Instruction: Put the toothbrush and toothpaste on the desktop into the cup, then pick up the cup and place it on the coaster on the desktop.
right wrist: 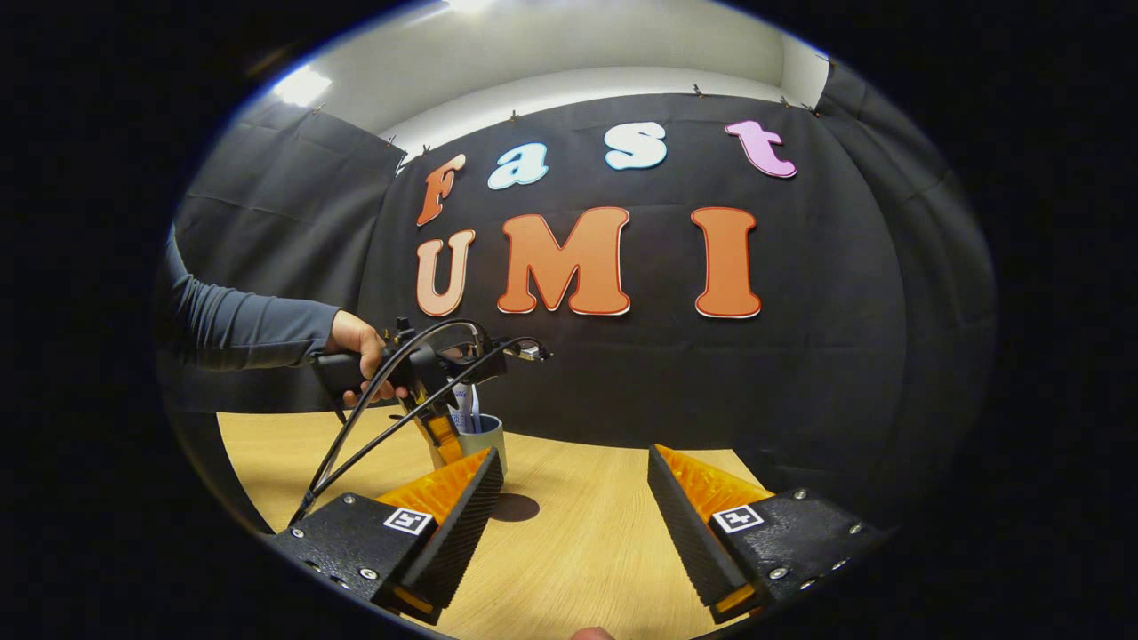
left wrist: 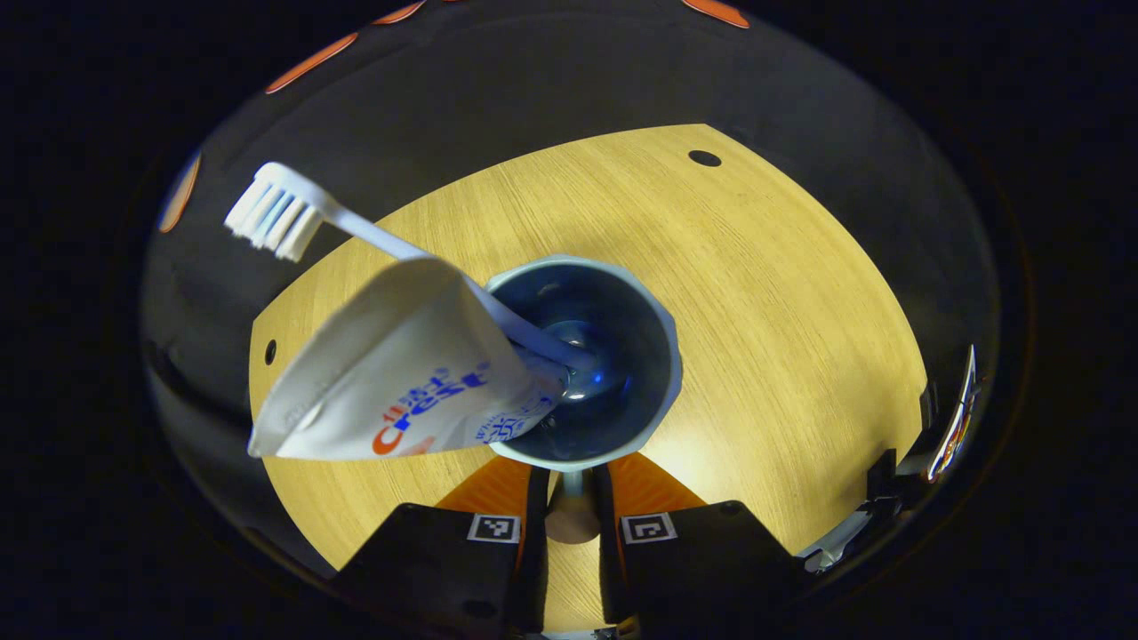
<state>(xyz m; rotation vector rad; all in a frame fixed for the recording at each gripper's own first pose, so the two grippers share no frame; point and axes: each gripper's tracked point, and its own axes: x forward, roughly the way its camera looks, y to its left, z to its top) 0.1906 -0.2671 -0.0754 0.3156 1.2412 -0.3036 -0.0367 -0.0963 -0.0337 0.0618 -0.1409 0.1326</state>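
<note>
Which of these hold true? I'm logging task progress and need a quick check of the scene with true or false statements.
1. The toothbrush stands in the cup. True.
2. The toothpaste lies flat on the desk. False: its lower end is inside the cup and it leans out over the rim.
3. The right hand-held gripper is shut on the cup. False: its fingers stand wide apart with nothing between them.
4. The left hand-held gripper grips the cup's handle. True.
5. A dark round coaster lies on the desk. True.
</note>
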